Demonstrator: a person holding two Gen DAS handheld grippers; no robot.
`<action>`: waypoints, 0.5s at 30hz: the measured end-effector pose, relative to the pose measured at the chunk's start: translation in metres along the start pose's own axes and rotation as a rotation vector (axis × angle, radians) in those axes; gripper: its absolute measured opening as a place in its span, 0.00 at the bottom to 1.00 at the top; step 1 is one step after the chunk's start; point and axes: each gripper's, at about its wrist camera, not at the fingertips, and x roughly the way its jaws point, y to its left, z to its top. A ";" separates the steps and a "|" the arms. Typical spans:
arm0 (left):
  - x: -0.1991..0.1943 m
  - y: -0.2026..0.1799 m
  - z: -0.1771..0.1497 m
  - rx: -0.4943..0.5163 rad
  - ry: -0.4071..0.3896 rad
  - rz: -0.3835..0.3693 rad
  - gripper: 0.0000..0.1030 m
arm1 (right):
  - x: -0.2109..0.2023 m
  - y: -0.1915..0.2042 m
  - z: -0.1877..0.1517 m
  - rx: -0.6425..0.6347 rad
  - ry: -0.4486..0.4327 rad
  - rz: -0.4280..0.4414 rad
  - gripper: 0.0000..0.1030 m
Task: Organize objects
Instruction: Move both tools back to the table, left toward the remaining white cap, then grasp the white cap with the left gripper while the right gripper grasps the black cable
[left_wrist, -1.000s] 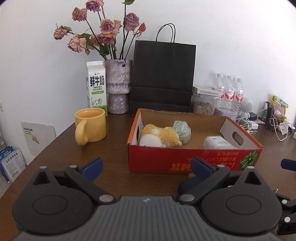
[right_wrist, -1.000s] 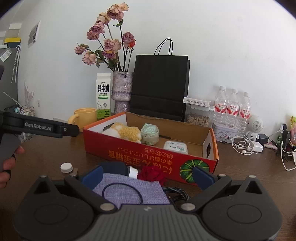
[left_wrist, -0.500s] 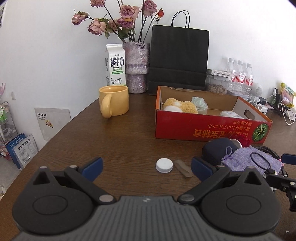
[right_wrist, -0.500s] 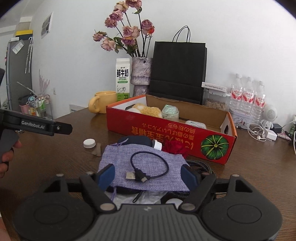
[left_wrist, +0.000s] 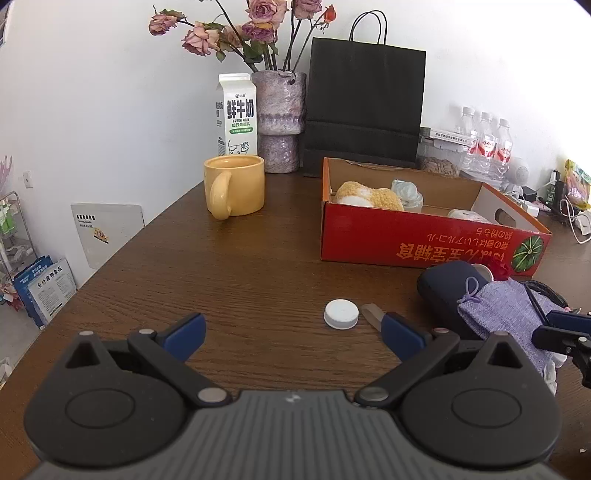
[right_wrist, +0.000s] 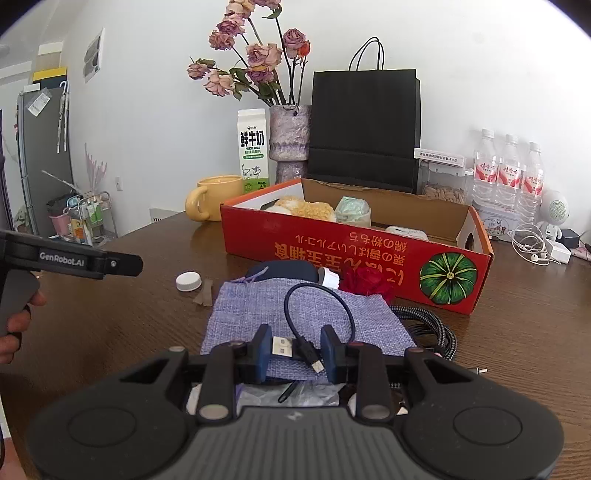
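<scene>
A red cardboard box (left_wrist: 424, 243) (right_wrist: 354, 254) holds a yellow plush toy (left_wrist: 367, 194), a pale green item (right_wrist: 352, 210) and a white item. In front of it lie a purple cloth pouch (right_wrist: 306, 314) (left_wrist: 513, 310), a dark blue case (left_wrist: 447, 288), a red rose (right_wrist: 364, 280), a white bottle cap (left_wrist: 340, 314) (right_wrist: 188, 281) and a braided cable (right_wrist: 428, 325). A short black USB cable (right_wrist: 295, 343) lies on the pouch. My right gripper (right_wrist: 295, 352) has narrowed around its plugs, a gap still showing. My left gripper (left_wrist: 291, 332) is open and empty above the table.
A yellow mug (left_wrist: 232, 190), milk carton (left_wrist: 236, 114), vase of dried roses (left_wrist: 279, 122) and black paper bag (left_wrist: 364, 107) stand behind the box. Water bottles (right_wrist: 509, 173), earphones and chargers are at the back right. The table's left edge (left_wrist: 110, 258) drops to the floor.
Both grippers have pulled back from the box. My right gripper has lowered over the pouch and narrowed its fingers around the USB cable plugs. My left gripper stays wide open.
</scene>
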 end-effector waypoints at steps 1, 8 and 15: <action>0.004 -0.001 0.001 0.005 0.008 0.001 1.00 | 0.000 0.000 0.000 0.002 -0.001 -0.001 0.26; 0.042 -0.012 0.009 0.075 0.079 0.017 1.00 | 0.000 -0.005 0.000 0.025 -0.012 -0.022 0.26; 0.066 -0.028 0.012 0.138 0.091 0.036 0.89 | 0.000 -0.007 0.000 0.034 -0.017 -0.034 0.26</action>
